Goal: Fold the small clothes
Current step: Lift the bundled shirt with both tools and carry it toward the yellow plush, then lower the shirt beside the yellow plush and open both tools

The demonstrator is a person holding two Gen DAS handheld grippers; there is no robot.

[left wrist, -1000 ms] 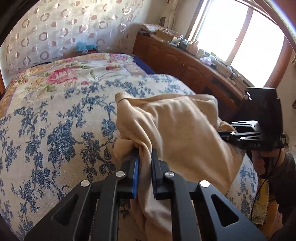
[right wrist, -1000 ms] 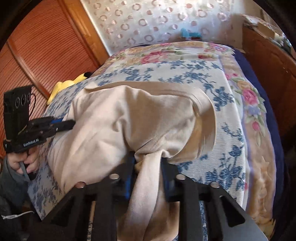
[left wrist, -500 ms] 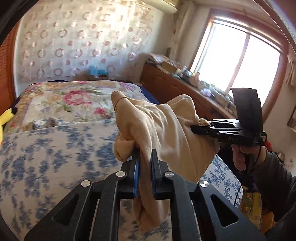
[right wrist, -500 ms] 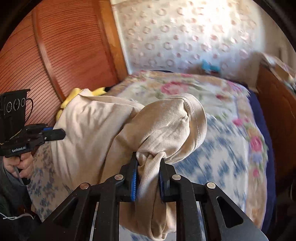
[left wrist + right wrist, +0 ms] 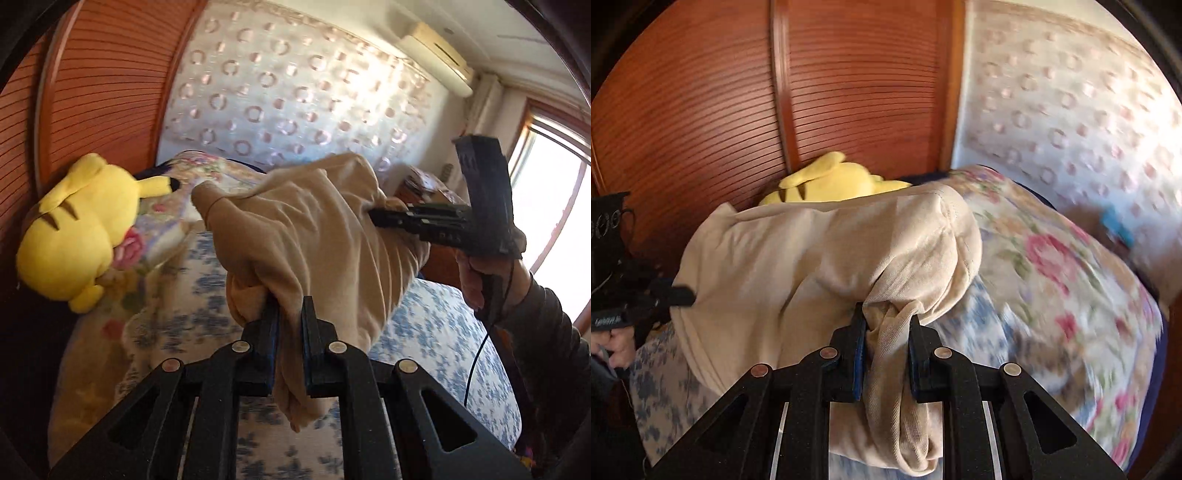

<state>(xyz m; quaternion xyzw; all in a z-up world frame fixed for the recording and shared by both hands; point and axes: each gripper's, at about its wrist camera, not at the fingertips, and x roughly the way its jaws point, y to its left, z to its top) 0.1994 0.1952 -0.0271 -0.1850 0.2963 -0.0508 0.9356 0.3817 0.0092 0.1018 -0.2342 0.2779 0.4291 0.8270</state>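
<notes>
The left gripper is clenched on one bunched end of the beige garment, the right gripper on the other, holding it slung above the near edge of the bed; soft, light and limp, it looks best taken at corners or hems; beyond lies a yellow plush; "DAS" shows faintly on the right gripper's body.

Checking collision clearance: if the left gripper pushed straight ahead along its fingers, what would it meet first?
The beige garment that the left gripper already clamps, bunched right ahead. Beyond it probably the bed; depth unclear.
</notes>
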